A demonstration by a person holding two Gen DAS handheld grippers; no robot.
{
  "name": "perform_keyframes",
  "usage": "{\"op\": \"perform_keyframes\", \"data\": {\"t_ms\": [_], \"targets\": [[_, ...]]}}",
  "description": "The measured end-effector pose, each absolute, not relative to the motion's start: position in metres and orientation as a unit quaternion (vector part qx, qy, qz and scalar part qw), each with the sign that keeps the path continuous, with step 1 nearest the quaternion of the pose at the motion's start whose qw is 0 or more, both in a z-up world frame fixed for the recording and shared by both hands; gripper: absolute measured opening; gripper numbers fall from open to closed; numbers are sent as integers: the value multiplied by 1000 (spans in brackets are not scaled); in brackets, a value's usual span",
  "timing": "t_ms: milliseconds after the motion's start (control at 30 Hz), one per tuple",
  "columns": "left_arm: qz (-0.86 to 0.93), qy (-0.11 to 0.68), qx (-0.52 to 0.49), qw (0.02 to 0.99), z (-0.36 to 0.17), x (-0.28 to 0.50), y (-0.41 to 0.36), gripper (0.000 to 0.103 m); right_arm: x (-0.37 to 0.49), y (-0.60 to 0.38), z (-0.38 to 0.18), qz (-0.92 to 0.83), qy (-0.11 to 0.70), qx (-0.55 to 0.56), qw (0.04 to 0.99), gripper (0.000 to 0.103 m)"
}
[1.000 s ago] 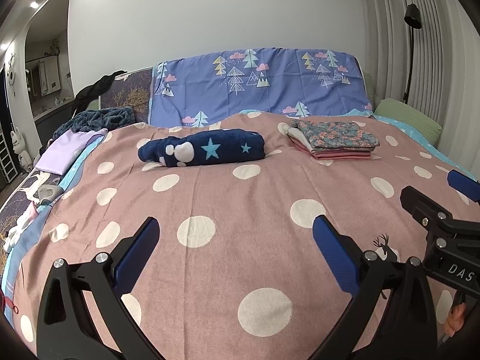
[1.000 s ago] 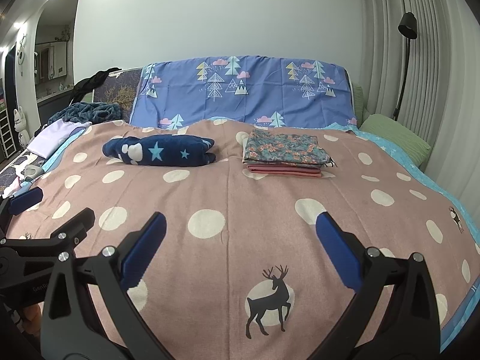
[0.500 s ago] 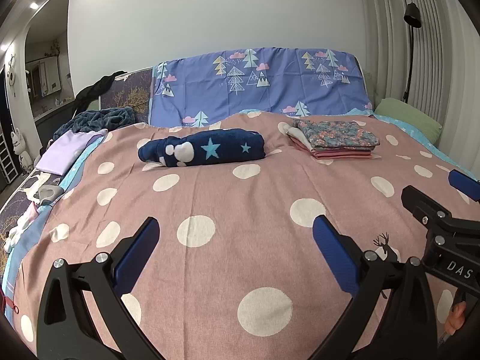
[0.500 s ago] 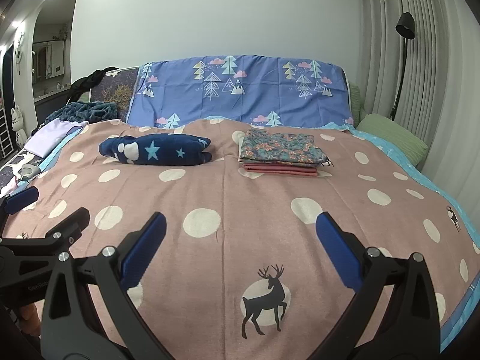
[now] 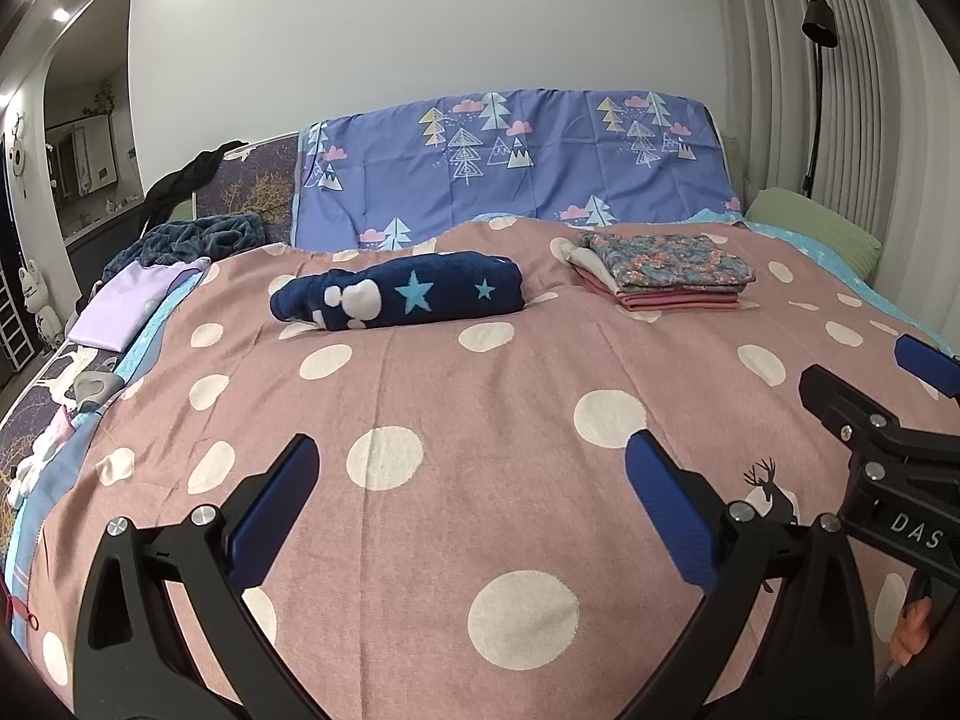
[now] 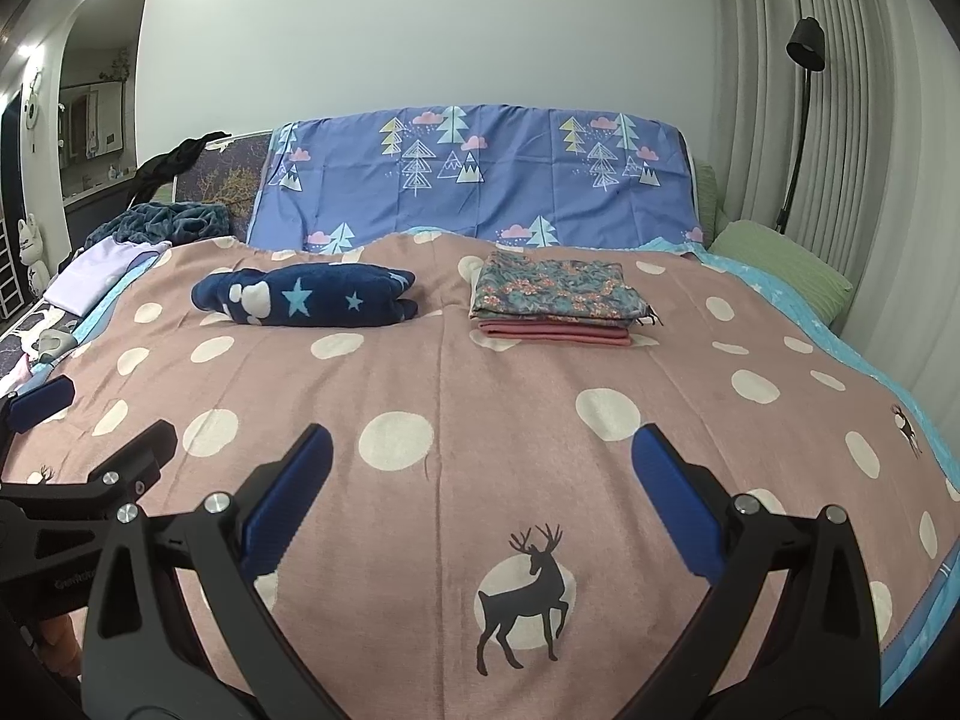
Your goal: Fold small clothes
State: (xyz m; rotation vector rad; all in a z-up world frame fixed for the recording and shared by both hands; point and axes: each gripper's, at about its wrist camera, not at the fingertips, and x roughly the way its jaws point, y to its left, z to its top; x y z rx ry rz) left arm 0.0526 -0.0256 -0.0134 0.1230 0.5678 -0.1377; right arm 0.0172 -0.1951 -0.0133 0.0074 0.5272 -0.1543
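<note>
A navy garment with stars (image 5: 399, 297) (image 6: 303, 295) lies bunched on the far half of the pink dotted bedspread (image 5: 480, 396) (image 6: 480, 396). To its right sits a neat stack of folded clothes (image 5: 666, 267) (image 6: 558, 300), floral piece on top, pink ones below. My left gripper (image 5: 471, 468) hovers open over the near bedspread, holding nothing. My right gripper (image 6: 477, 456) is open too, above the deer print, empty. Each gripper shows at the edge of the other's view, the right gripper (image 5: 888, 414) at the right edge and the left gripper (image 6: 90, 426) at the left edge.
A blue tree-print sheet (image 5: 510, 162) covers the headboard. A lilac cloth (image 5: 126, 306) and a dark blue blanket (image 5: 192, 237) lie at the left edge of the bed. A green pillow (image 6: 780, 267) and a black floor lamp (image 6: 801, 90) stand at the right by the curtain.
The right wrist view has crept slightly forward and lower toward the bed. The left gripper has barely moved. Both stay open and the clothes lie as before.
</note>
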Motion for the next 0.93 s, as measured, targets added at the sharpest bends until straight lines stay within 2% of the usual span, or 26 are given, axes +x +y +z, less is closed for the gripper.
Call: {"op": "perform_keyframes", "data": {"t_ms": [933], "targets": [[-69, 278, 63, 956, -14, 52, -28, 102, 17, -203, -15, -84, 262, 6, 962, 101]]}}
